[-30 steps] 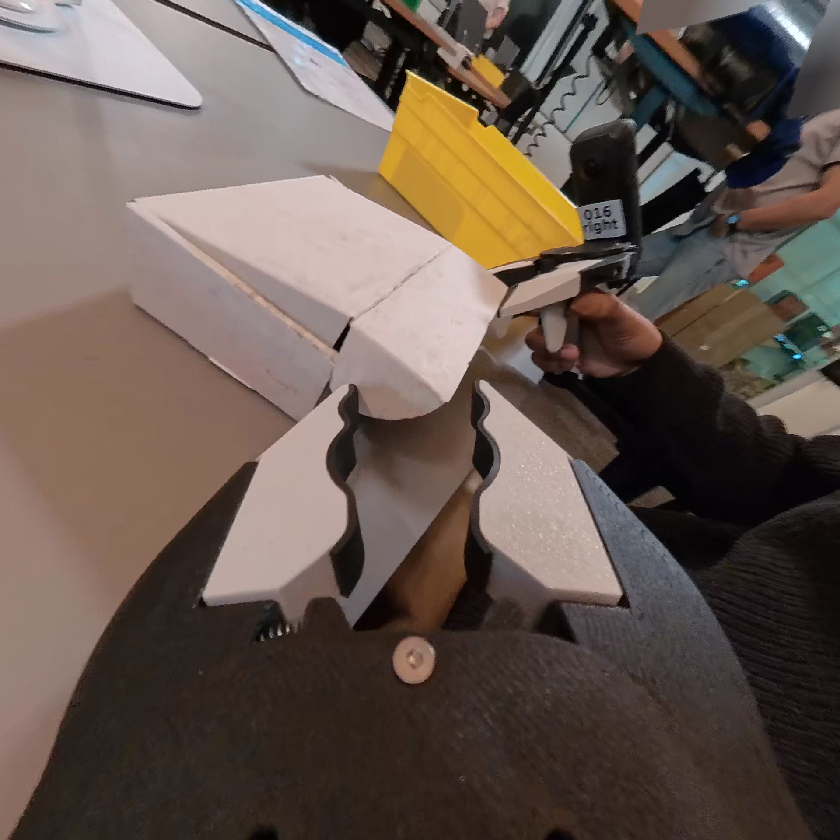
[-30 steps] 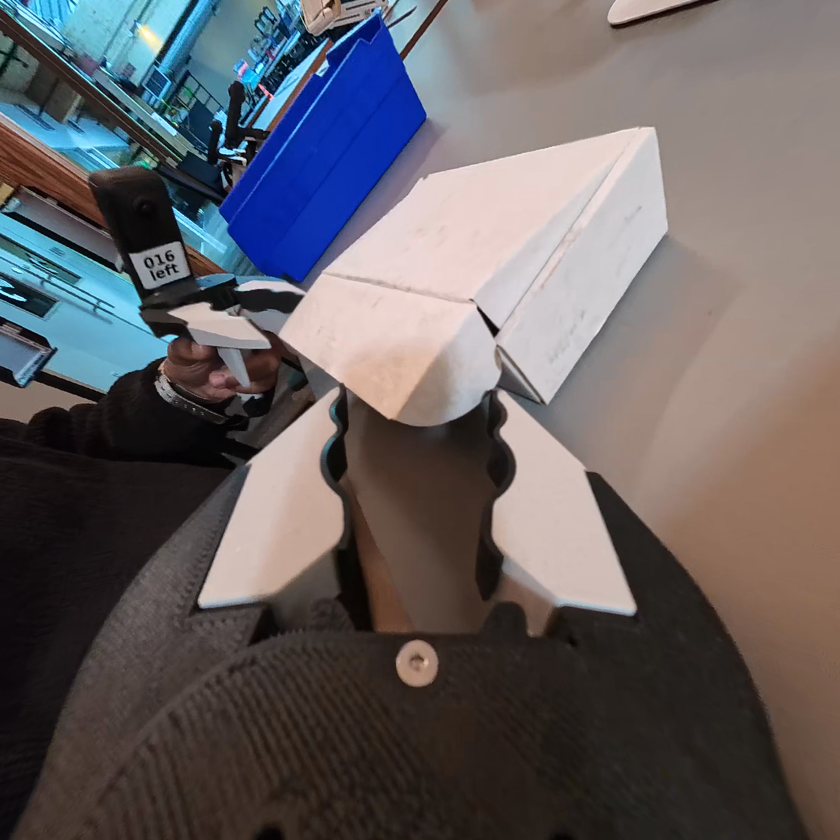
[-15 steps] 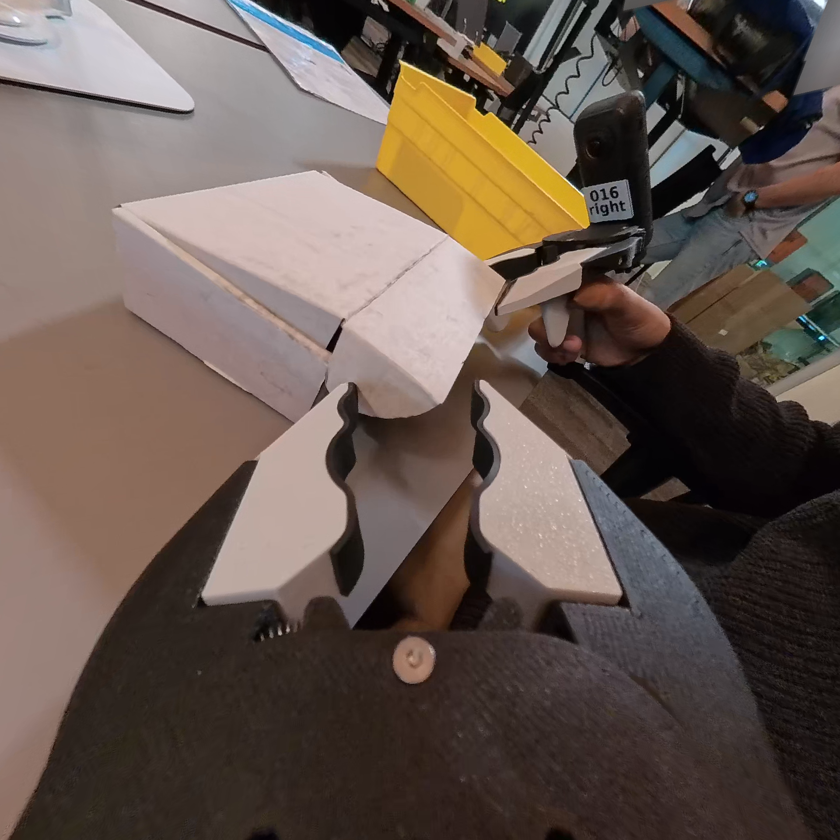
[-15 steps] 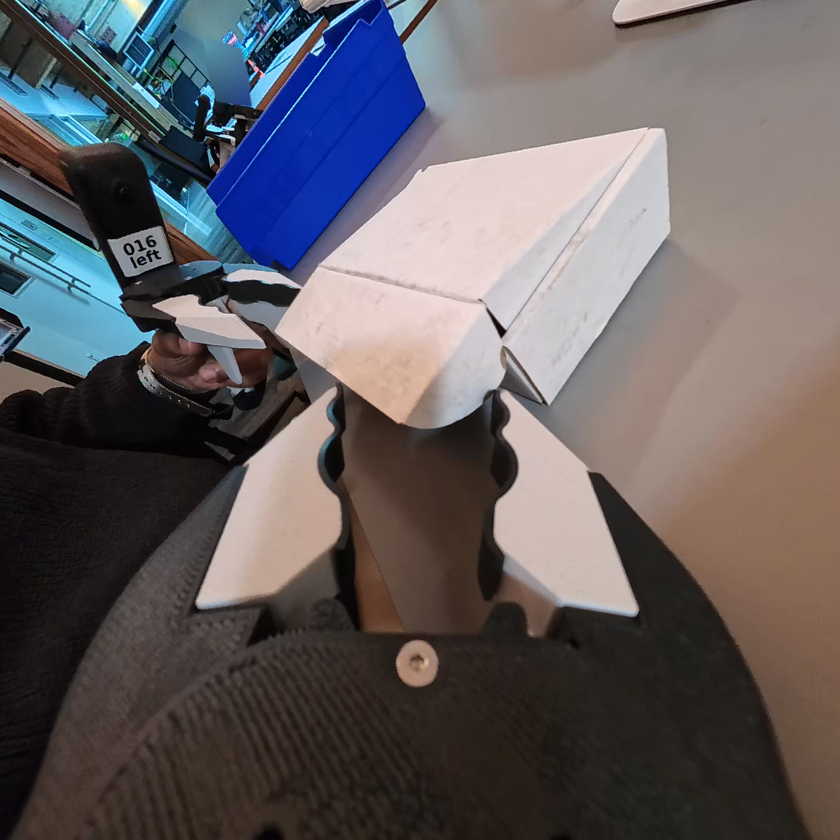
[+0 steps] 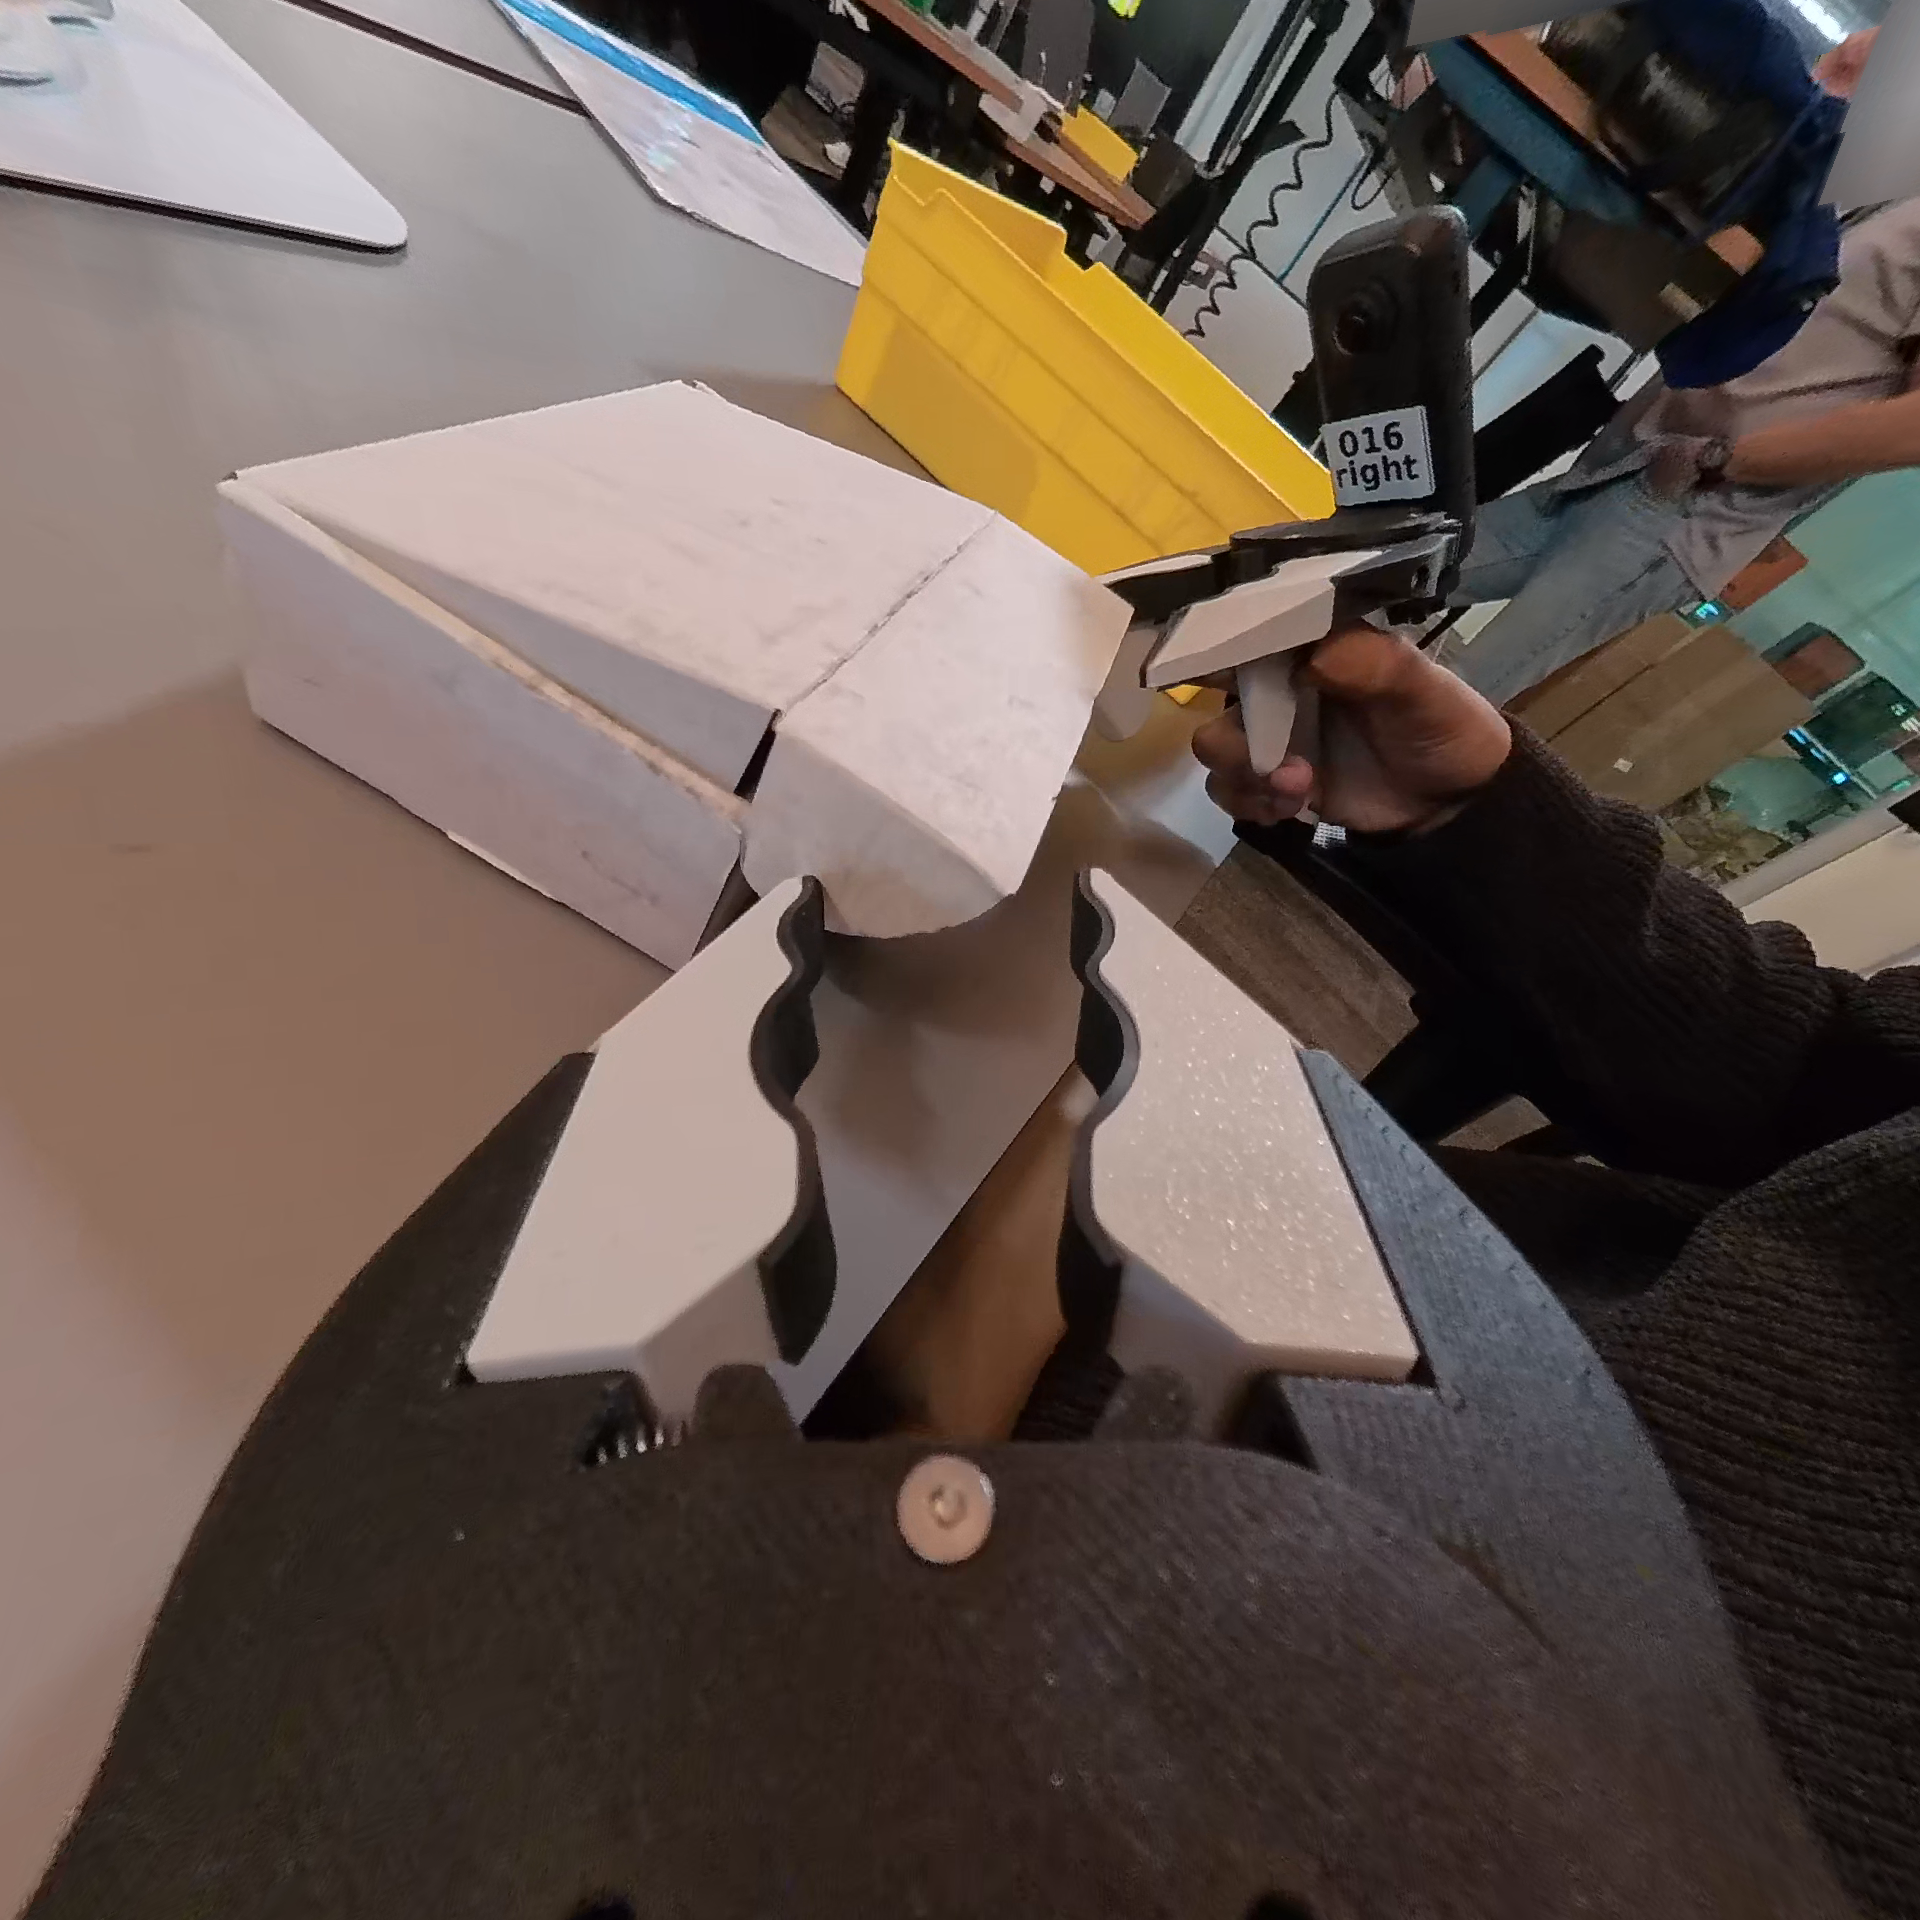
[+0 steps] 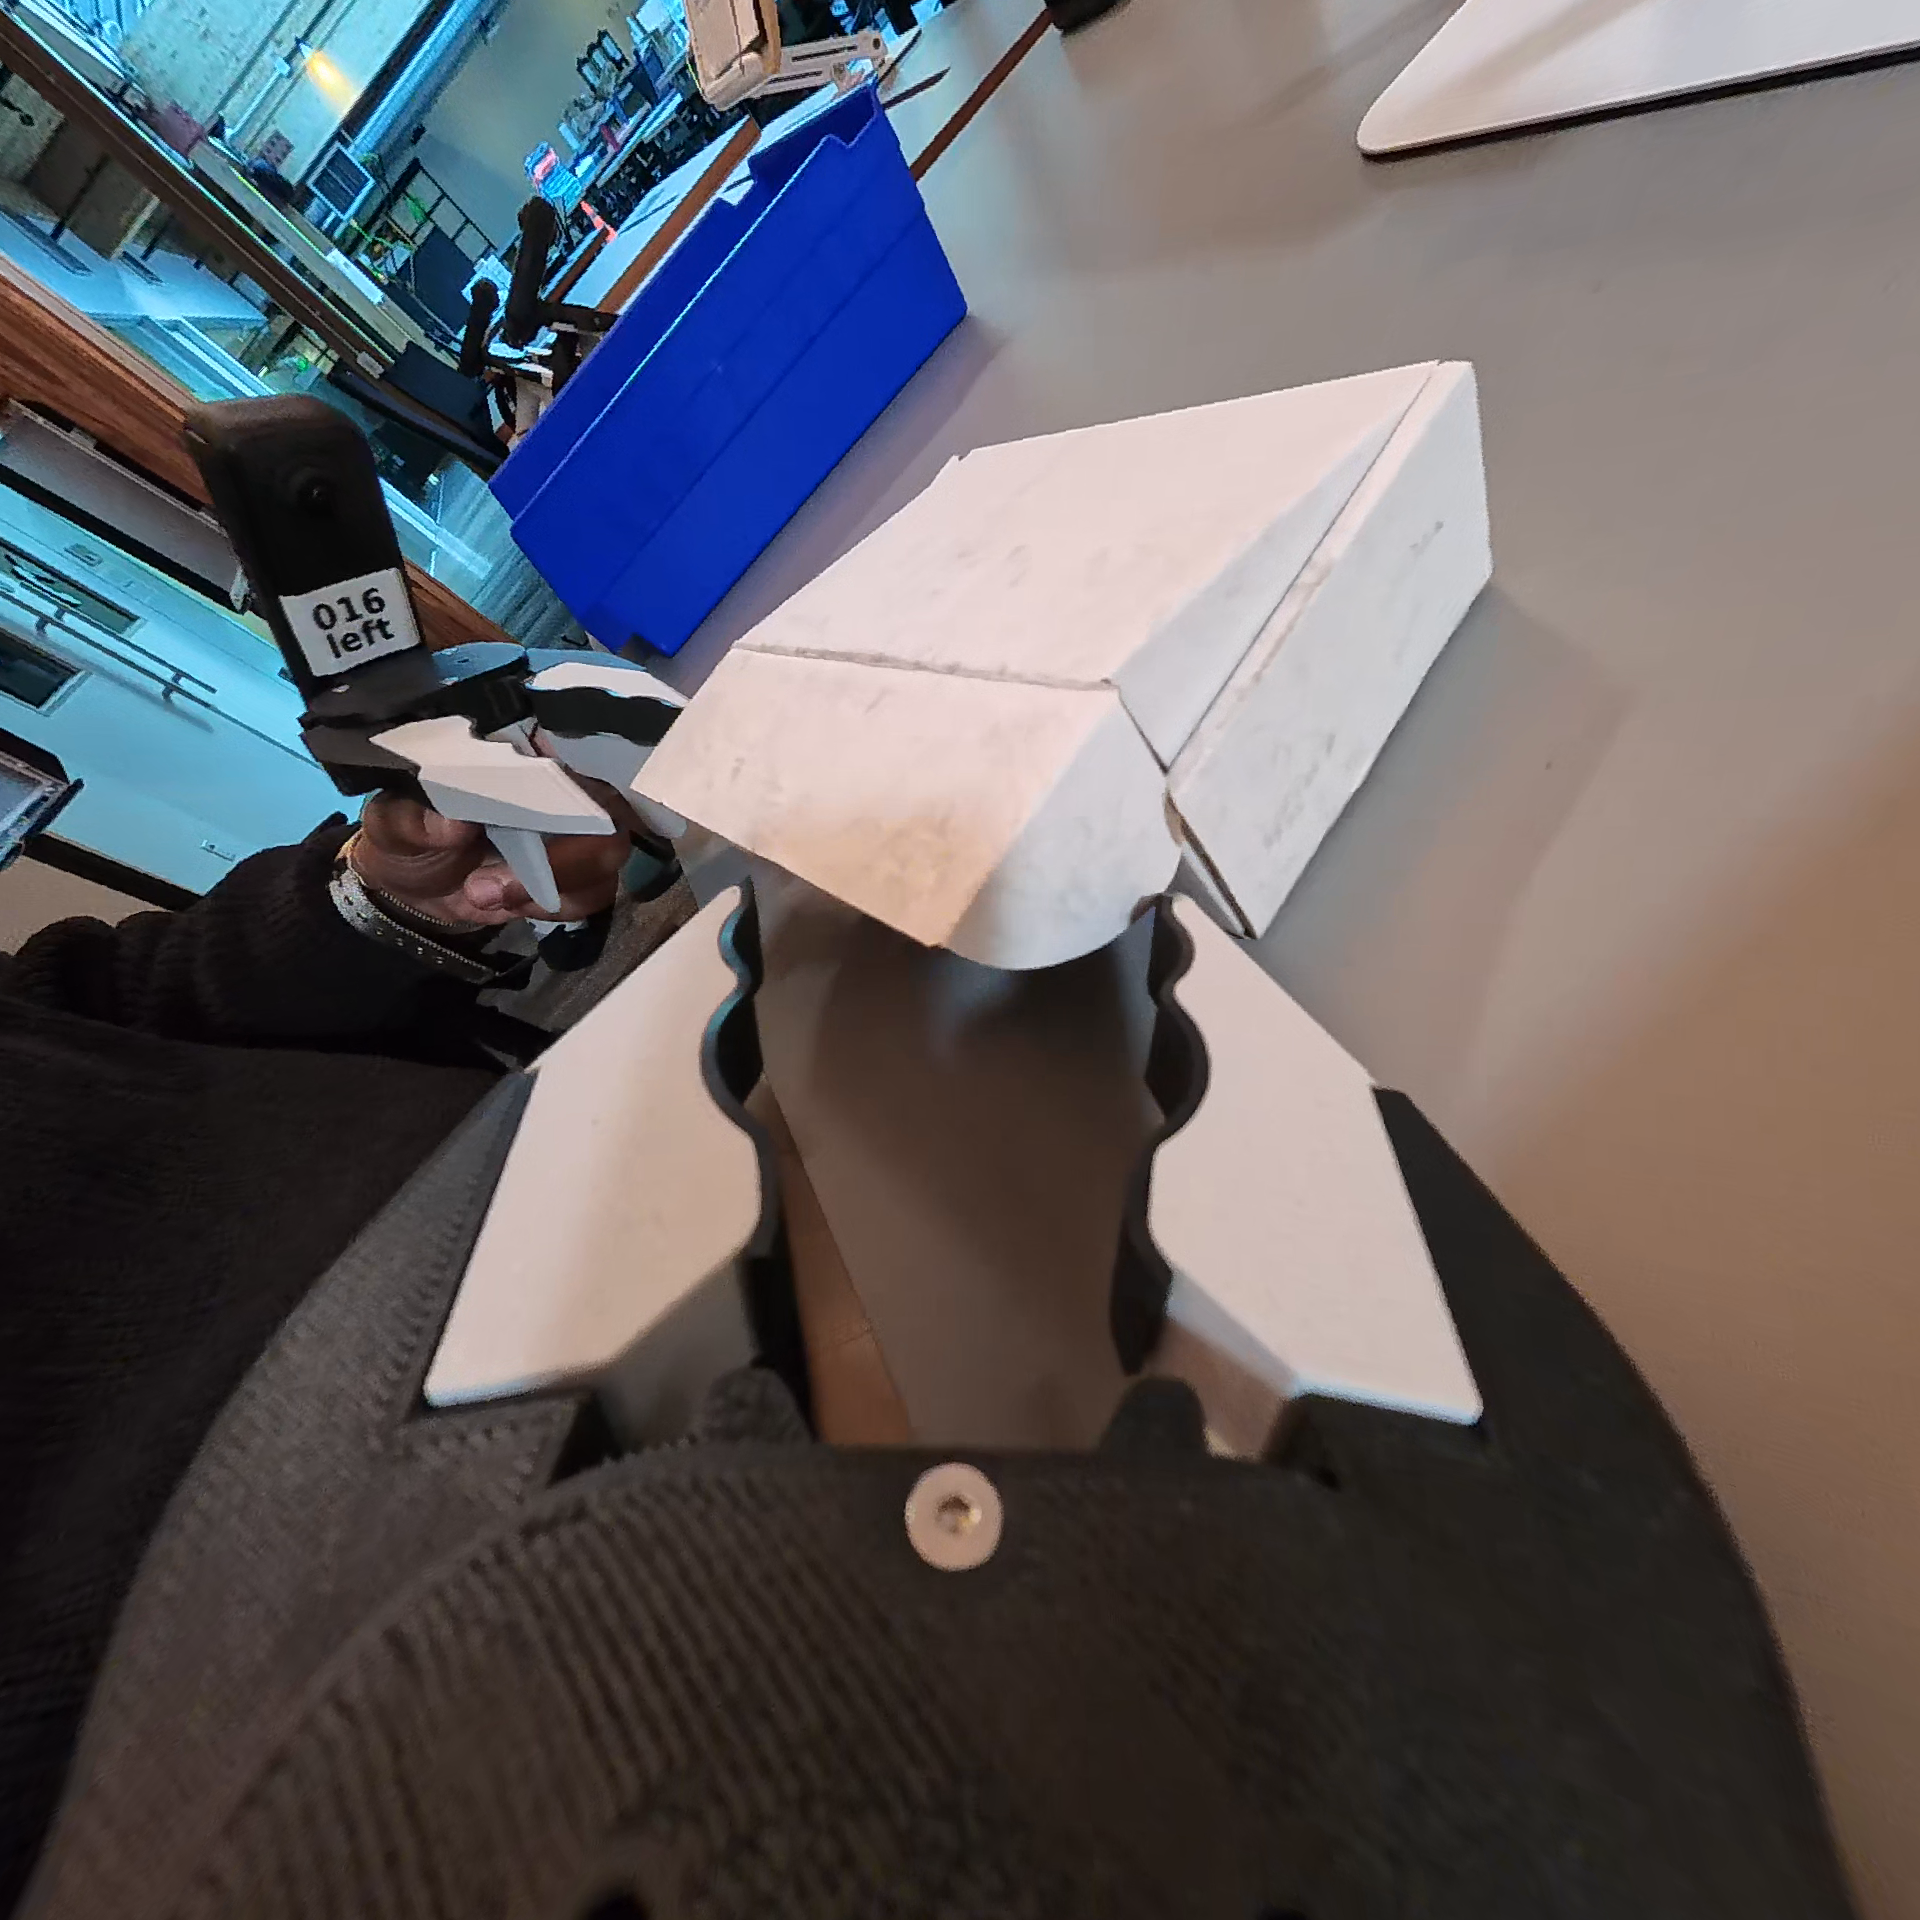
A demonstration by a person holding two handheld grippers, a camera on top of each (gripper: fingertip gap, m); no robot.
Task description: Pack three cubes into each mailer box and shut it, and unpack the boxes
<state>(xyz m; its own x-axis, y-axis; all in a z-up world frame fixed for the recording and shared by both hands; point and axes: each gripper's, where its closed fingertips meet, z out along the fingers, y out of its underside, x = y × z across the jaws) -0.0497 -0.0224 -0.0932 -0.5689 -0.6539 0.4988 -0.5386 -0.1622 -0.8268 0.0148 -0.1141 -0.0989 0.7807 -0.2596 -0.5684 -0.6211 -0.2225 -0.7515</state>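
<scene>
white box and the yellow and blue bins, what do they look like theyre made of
Mailer box: looks like white cardboard, matte and scuffed, with folded flaps and a raw board edge showing. Yellow bin: apparently moulded plastic, smooth with a slight sheen and stepped ribs. Blue bin: seemingly the same plastic, smooth and lightly glossy.

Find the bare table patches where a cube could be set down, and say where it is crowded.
Free: the table left of the box, and the stretch right of it toward the mat. Crowded: the box's near flap, between the left gripper and right gripper.
</scene>
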